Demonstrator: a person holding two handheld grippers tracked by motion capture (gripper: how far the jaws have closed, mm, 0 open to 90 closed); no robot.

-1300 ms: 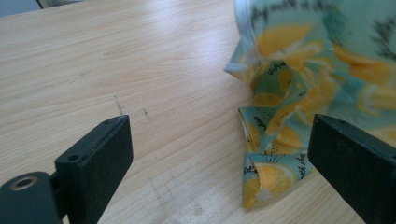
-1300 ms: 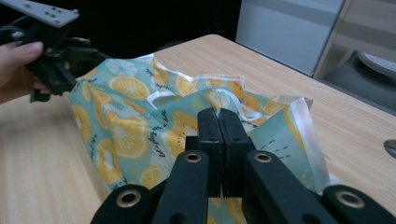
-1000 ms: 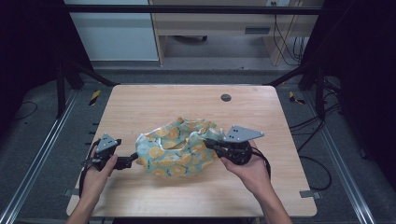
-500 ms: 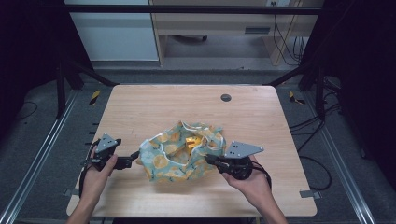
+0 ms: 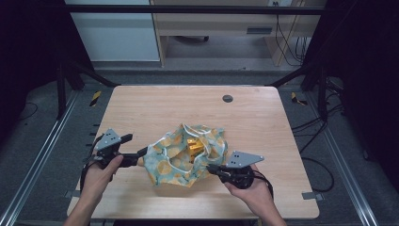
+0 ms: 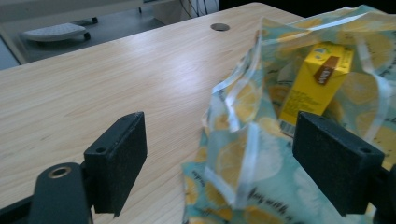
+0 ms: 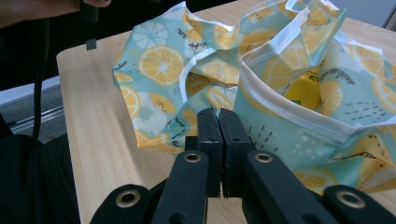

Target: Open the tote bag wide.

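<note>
A lemon-print cloth bag lies crumpled at the table's near middle, its mouth gaping around a yellow box. My left gripper reaches the bag's left side. In the left gripper view its jaws stand wide, have just been closing, and a fold of the bag hangs loose between them, with the box beyond. My right gripper sits at the bag's near right. In the right gripper view it is shut, pinching the bag's lower edge.
A round grommet hole sits in the wooden table toward its far edge. Both hands are close to the table's near edge. Black frame posts and floor rails flank the table on both sides.
The right gripper has come down and toward the near edge with the bag's edge, and the bag has spread so the yellow box shows. The left gripper rose slightly and its jaws narrowed a little.
</note>
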